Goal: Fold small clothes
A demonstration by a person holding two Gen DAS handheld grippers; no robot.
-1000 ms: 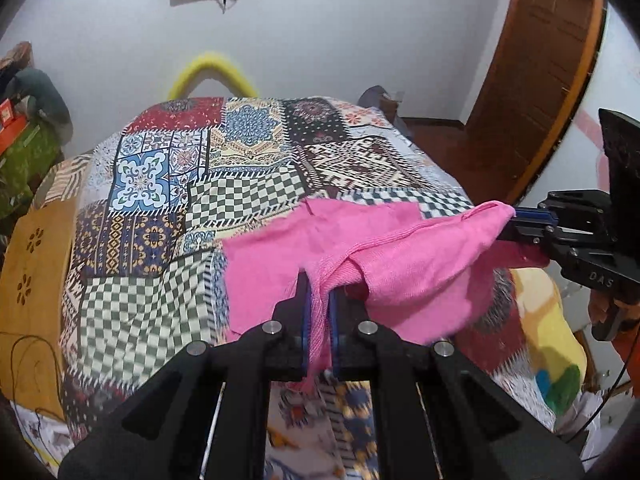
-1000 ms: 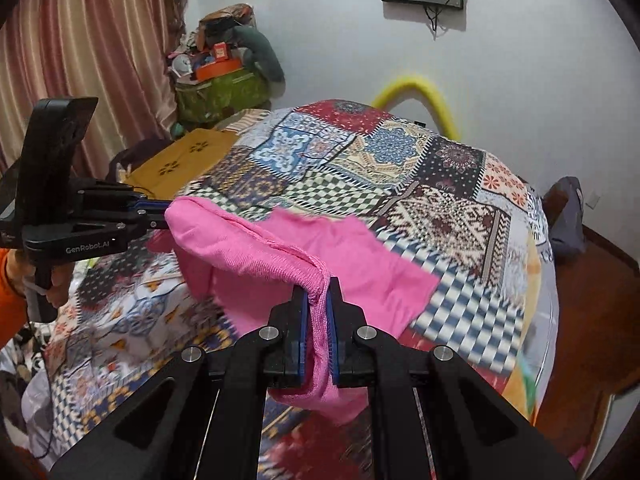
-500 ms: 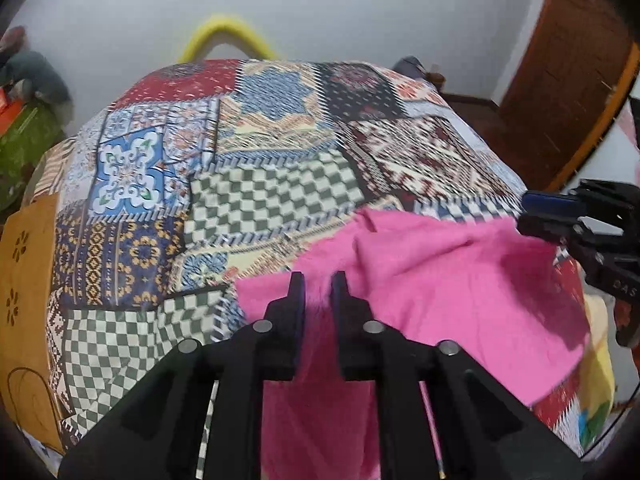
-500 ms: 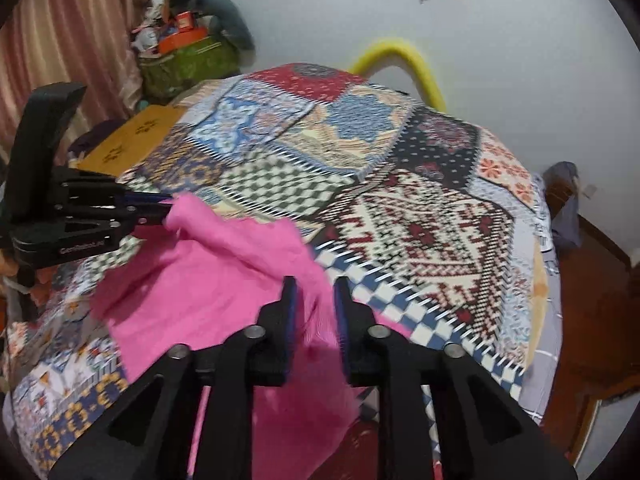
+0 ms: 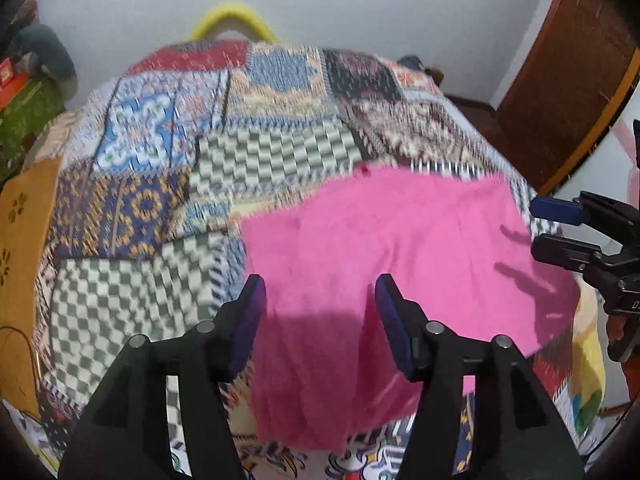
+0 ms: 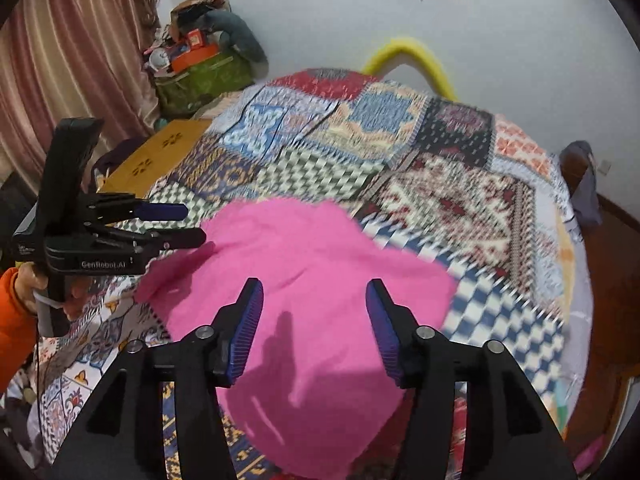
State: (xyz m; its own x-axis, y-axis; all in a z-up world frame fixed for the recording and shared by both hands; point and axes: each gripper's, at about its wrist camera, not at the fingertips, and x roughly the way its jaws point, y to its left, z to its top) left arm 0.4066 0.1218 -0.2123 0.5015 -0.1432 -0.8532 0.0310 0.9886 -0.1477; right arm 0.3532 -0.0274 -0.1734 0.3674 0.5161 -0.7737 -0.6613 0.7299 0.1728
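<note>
Your left gripper (image 5: 320, 292) and right gripper (image 6: 314, 296) gape wide, holding nothing, above the pink garment (image 5: 400, 248) lying flat at the patchwork bedspread's (image 5: 160, 184) near edge; white wall (image 6: 500, 20) behind.

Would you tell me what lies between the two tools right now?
Only the pink garment, spread flat on the quilt, lies between left tool and right tool; left wrist view.
</note>
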